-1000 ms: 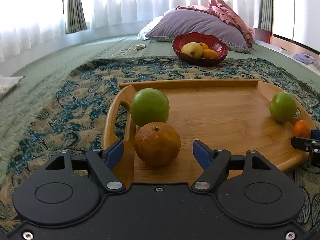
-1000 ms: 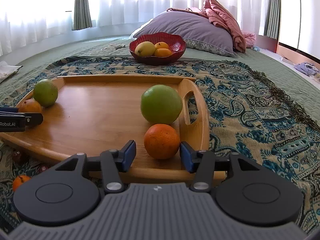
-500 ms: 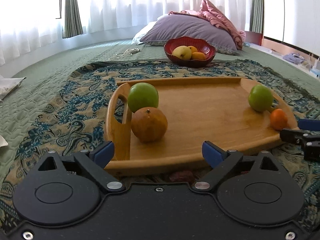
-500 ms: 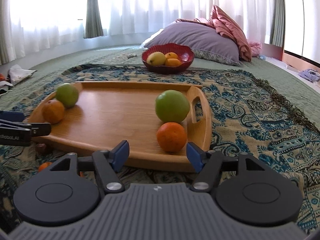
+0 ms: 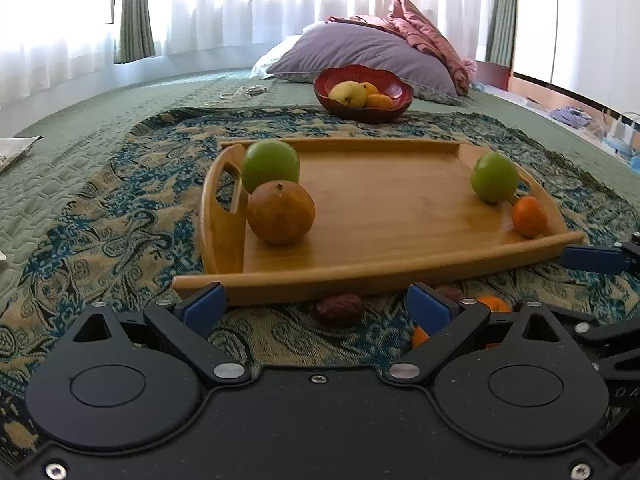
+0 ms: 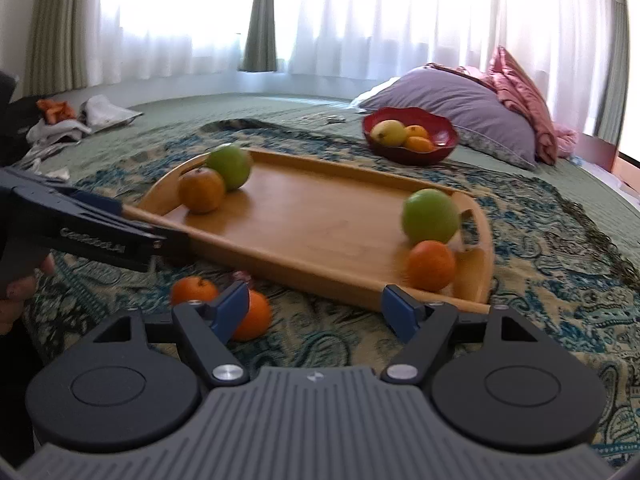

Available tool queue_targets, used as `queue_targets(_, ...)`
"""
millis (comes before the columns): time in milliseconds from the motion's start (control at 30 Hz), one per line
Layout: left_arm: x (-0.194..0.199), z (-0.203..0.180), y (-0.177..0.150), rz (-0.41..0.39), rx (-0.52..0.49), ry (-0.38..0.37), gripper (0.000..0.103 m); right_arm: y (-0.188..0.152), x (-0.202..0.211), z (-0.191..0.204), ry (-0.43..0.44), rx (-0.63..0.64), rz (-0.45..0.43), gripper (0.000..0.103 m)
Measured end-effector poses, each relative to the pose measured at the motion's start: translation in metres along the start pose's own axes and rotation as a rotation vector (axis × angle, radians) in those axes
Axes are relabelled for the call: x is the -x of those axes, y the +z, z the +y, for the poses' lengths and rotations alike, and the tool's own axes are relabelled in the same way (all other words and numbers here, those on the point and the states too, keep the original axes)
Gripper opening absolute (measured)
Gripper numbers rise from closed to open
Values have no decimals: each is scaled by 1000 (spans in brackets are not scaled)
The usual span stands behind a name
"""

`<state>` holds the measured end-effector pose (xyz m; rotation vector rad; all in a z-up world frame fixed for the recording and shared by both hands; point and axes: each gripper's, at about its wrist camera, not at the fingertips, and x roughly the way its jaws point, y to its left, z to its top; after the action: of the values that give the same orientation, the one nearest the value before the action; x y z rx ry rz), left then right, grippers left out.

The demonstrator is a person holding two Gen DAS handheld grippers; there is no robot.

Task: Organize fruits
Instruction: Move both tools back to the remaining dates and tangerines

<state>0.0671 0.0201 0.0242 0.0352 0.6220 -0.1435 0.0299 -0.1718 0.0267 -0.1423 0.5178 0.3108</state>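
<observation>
A wooden tray lies on a patterned blanket. At its left end sit a green fruit and a brownish orange. At its right end sit a green fruit and a small orange. Two loose oranges and a dark date lie on the blanket before the tray. My left gripper is open and empty, short of the tray's near edge. My right gripper is open and empty, above the blanket.
A red bowl with yellow and orange fruit stands beyond the tray, before a purple pillow. The left gripper's body crosses the left of the right wrist view. Clothes lie at far left.
Both grippers have drawn back from the tray, leaving the oranges on it. The right gripper has also swung left, bringing the loose oranges into view.
</observation>
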Motion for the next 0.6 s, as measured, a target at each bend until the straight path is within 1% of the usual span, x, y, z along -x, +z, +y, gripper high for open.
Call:
queue_targets(33,0,-1,-1,3,-3,-2,93,-1,-1,3,5,7,4,84)
queue_targets(100,0,-2,-3,11,-12,-14,83,-3,-3,7,9,16,7,84)
queue_targets(133,0,-3,-4,14,-14,-19,80,-5,-3,10,12,16,9,84)
queue_targets(200,-1,-4,-4,22,-13,-29,70,-6,-4,12,23,11,17,84)
queue_targets(267,-3,-3,-4,31,-4,-37,63,-8,-5,14,32,8,22,84)
queue_targets(300,-4,-3,-4,35,2,-40,57,-8,-5,15,39,7,24,83)
queue_targets(367,-6,-2,-4,44,13,-47,52,-9,-6,17,49,9,29,80)
queue_targets(600,-12,-1,-4,61,28,-54,47,-11,-10,23,67,9,47,65)
